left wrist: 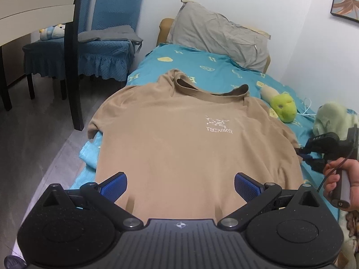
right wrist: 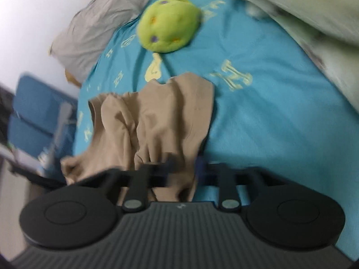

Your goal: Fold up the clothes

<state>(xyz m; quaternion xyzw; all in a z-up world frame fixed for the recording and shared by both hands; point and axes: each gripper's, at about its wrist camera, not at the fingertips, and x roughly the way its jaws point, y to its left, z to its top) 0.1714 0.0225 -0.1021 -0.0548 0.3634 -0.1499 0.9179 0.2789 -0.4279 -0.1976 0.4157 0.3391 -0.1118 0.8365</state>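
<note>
Gathering the tan T-shirt (left wrist: 179,139) sleeve, right hand-held gripper (right wrist: 182,172) pinches fabric; left hand-held gripper (left wrist: 180,187), fully spread, holds nothing; fold inward next.

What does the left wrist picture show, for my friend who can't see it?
A tan T-shirt lies flat on a blue bedsheet, with the open left gripper over its hem. A green plush toy and grey pillow lie beyond.

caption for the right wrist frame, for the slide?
Right gripper pinches the tan T-shirt's bunched edge on the blue bedsheet, green plush toy beyond.
</note>
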